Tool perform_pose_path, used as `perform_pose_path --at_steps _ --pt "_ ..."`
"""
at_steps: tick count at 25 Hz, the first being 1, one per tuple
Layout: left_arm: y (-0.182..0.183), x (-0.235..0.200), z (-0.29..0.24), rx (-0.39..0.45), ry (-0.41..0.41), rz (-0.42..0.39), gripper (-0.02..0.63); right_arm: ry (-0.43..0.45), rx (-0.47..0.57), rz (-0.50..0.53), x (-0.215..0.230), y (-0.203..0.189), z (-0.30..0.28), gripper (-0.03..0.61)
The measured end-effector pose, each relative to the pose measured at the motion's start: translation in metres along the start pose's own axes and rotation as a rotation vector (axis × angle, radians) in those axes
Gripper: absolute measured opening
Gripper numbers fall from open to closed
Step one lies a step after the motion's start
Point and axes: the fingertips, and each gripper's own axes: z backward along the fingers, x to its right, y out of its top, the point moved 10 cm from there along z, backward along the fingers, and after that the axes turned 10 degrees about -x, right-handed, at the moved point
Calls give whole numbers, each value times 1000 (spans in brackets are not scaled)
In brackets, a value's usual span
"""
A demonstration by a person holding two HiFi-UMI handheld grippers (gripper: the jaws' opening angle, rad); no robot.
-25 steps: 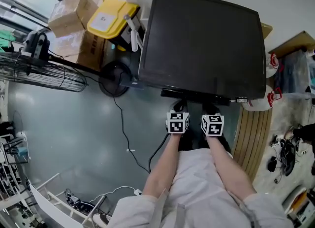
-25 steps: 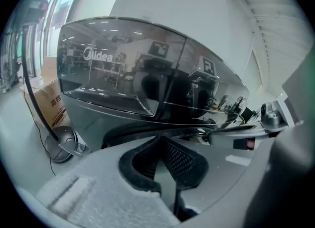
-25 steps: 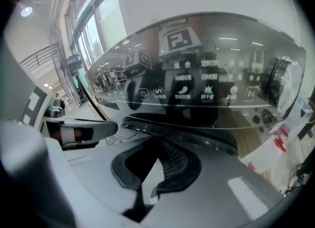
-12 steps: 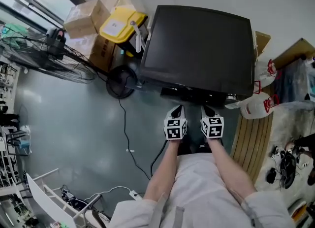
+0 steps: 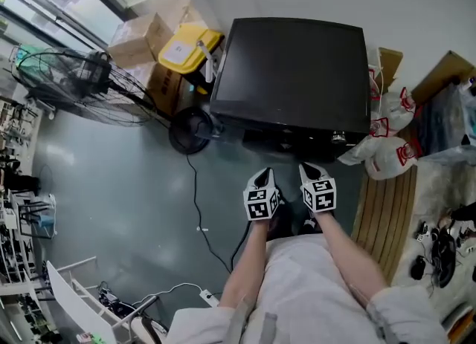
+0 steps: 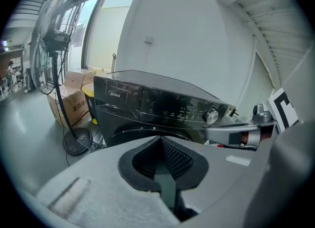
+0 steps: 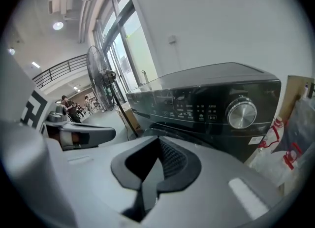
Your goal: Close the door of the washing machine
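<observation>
Two empty pairs: our left tongs [image 5: 265, 176] and right tongs [image 5: 309, 169] are pressed together, just near of the washing machine [image 5: 290, 67] by the far wall. Its door [image 6: 135, 127] looks shut; if the latch missed, it could swing open.

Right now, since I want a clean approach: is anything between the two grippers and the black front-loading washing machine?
Nothing visible. The left gripper and right gripper face the black front-loading washing machine across open air, jaws together and empty.
</observation>
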Motion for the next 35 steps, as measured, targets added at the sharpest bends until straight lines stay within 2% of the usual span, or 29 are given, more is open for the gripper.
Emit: perform_pose_path --at_steps 6,22,30,35 --pt "-13 13 24 46 24 36 6 24 20 20 0 -12 26 3" --pt "-67 51 46 40 37 45 6 33 39 0 13 -63 68 2" --pt "-78 58 50 55 41 59 6 47 30 29 13 -73 77 2" --pt "-74 60 52 53 40 34 6 40 34 15 18 -73 79 2"
